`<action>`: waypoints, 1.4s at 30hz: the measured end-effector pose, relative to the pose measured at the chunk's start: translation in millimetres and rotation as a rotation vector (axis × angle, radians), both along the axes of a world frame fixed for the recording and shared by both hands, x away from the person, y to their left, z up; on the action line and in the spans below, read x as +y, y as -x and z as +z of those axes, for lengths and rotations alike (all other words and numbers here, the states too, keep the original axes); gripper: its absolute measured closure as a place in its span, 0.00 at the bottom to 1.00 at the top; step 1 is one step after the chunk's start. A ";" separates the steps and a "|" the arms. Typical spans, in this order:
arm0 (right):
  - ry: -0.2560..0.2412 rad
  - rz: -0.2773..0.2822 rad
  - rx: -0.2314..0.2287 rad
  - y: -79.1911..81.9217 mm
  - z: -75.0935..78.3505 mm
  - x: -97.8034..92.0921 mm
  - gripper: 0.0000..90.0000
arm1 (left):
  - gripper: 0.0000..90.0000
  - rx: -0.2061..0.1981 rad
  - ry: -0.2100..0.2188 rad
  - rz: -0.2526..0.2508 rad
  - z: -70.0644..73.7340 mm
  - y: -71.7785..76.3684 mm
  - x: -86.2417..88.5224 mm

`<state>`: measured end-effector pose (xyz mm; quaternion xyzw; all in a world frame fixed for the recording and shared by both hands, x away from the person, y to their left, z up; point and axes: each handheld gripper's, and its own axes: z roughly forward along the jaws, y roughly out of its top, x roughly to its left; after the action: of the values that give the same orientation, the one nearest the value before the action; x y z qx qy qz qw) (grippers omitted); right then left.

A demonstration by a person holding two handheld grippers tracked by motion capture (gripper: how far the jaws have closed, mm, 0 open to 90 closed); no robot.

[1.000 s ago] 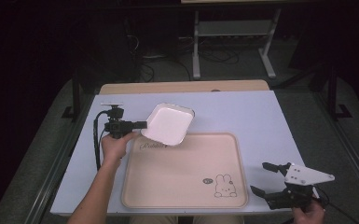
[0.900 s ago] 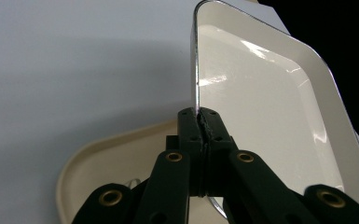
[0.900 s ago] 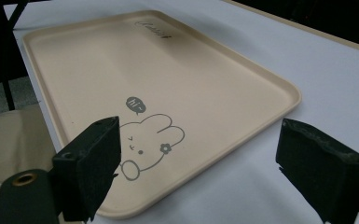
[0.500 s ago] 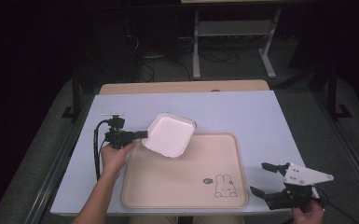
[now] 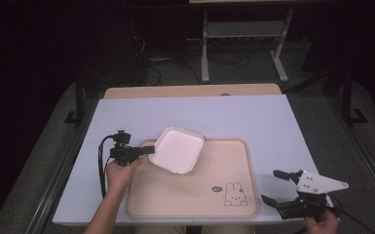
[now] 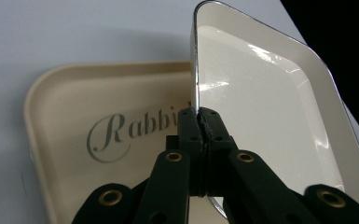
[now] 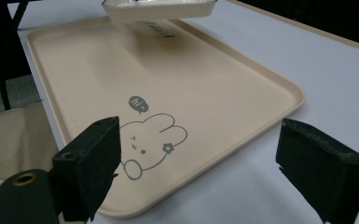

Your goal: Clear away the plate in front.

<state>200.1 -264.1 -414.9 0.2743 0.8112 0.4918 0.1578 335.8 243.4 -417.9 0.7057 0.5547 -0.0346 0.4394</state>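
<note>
A white rectangular dish (image 5: 178, 149) hangs tilted above the left part of the beige rabbit tray (image 5: 224, 204). My left gripper (image 5: 148, 150) is shut on the dish's left rim, its jaws pinched tight on the edge (image 6: 200, 122) in the left gripper view. The dish (image 6: 261, 116) stands on edge there, with the tray's "Rabbit" lettering (image 6: 116, 135) behind it. My right gripper (image 5: 278, 187) stands open near the table's front right corner, nothing between its fingers. Its view looks across the tray (image 7: 205, 60) and the rabbit drawing toward the dish (image 7: 158, 9) held above the far end.
The tray lies on a pale lilac table top (image 5: 253, 117) with a wooden strip (image 5: 190, 90) along the far edge. Beyond the table stand a dark floor, cables and a white metal stand (image 5: 243, 34). A cable (image 5: 100, 165) trails from the left gripper.
My left gripper has carried the dish toward me and to the right, from the table beyond the tray's corner to above the tray. The right gripper has barely moved.
</note>
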 end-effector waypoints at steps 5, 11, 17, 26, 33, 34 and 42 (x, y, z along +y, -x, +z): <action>0.000 -0.002 0.001 0.0 0.0 0.1 0.15 | 0.98 0.008 -0.023 -0.011 -5.0 7.1 -2.7; 0.001 -0.002 -0.001 -0.1 0.0 0.5 0.15 | 0.98 0.010 -0.047 -0.010 -6.6 14.1 -6.3; 0.001 0.000 -0.002 -0.3 0.0 0.5 0.15 | 0.98 0.019 -0.084 -0.016 -11.2 19.2 -12.5; 0.001 0.000 -0.001 -0.2 0.0 0.3 0.15 | 0.98 0.033 -0.128 -0.006 -22.3 23.5 -15.4; 0.001 0.000 -0.001 0.0 0.2 0.5 0.15 | 0.97 0.022 -0.193 0.001 -21.7 34.6 -21.6; 0.000 0.000 -0.001 0.0 0.2 0.5 0.15 | 0.97 0.022 -0.207 0.005 -22.0 36.9 -22.9; 0.001 0.000 -0.002 0.2 0.4 0.5 0.15 | 0.89 -0.011 -0.275 -0.004 -19.1 51.4 -29.5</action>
<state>199.9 -263.5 -414.4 0.2736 0.8113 0.4917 0.1590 284.3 213.9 -437.0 0.7608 0.5502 0.0447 0.3413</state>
